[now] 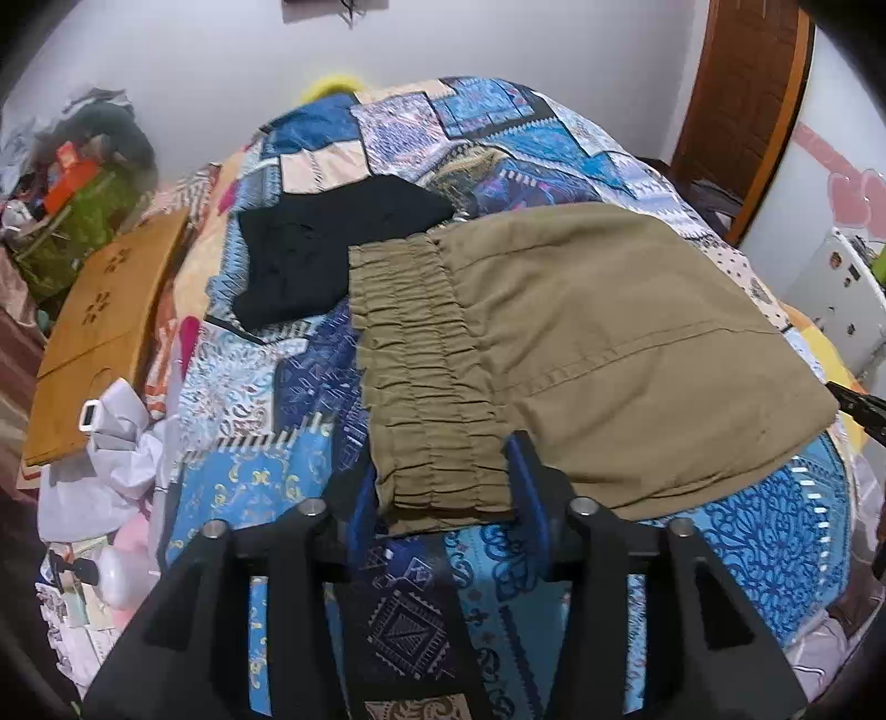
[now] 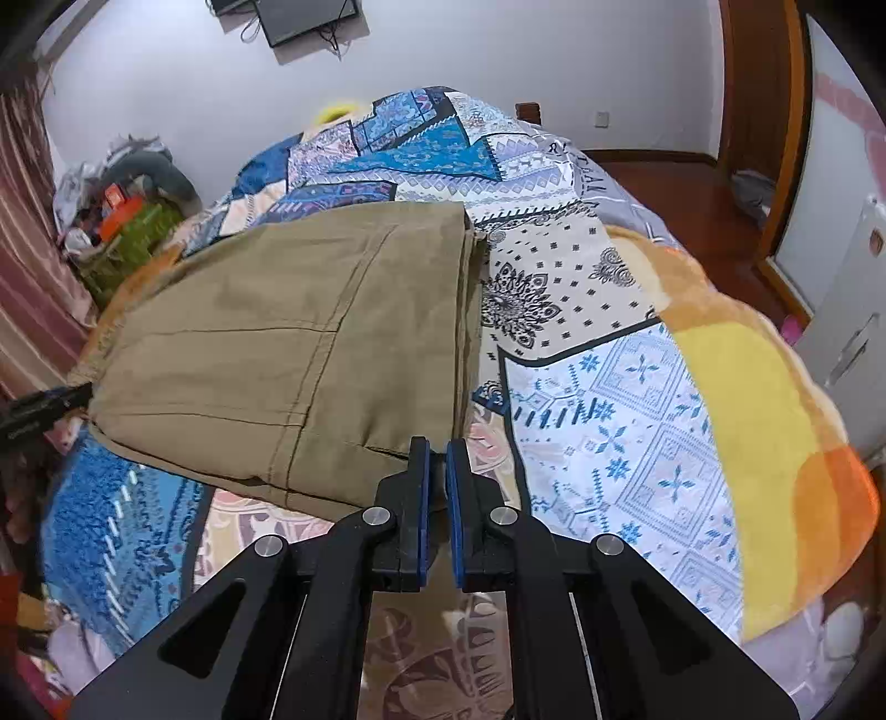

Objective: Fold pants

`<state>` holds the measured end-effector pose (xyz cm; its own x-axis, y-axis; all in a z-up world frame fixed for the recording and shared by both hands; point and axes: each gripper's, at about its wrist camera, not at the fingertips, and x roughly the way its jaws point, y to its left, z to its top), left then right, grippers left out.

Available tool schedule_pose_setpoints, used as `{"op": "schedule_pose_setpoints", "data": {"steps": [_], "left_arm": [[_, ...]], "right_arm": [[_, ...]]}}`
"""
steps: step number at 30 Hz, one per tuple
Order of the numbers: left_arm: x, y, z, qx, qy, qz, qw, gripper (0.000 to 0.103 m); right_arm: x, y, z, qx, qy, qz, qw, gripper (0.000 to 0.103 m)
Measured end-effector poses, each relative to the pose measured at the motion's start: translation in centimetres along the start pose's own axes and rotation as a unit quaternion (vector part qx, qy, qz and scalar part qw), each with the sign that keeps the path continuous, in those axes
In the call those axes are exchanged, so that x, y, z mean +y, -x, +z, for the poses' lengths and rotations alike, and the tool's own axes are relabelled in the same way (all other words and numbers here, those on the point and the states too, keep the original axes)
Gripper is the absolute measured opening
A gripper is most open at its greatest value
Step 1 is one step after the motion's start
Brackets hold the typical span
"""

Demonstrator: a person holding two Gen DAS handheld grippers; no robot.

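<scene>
Pants (image 1: 581, 354), khaki and folded, lie flat on your patchwork bedspread (image 1: 310, 387), a black garment (image 1: 332, 249) just beyond the waistband. Your left gripper (image 1: 443, 476) is spread wide around the waistband corner; your right gripper (image 2: 436, 448) sits nearly pressed together at the folded edge, pinching nothing.

A home bedroom: patchwork bedspread (image 1: 498, 144) (blue), wall-mounted screen (image 2: 310, 19), wooden door (image 1: 742, 105).
</scene>
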<state>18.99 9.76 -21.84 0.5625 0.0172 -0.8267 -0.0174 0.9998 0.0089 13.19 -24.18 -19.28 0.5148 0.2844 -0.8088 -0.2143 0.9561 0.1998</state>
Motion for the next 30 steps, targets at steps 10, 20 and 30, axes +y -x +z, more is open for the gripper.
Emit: {"op": "schedule_pose_setpoints", "data": {"steps": [10, 20, 30], "left_arm": [[0.7, 4.0, 2.7, -0.053, 0.008, 0.036, 0.9979, 0.075], [-4.6, 2.6, 4.9, -0.061, -0.027, -0.017, 0.9976, 0.082], [-3.8, -1.5, 2.3, -0.013, -0.047, 0.000, 0.9988, 0.087]], "right_arm": [[4.3, 5.2, 2.6, -0.103, 0.078, -0.009, 0.992, 0.055], [10.8, -0.5, 5.2, -0.052, 0.083, 0.102, 0.990, 0.055], [10.4, -3.1, 2.6, -0.009, 0.128, 0.080, 0.989, 0.055]]}}
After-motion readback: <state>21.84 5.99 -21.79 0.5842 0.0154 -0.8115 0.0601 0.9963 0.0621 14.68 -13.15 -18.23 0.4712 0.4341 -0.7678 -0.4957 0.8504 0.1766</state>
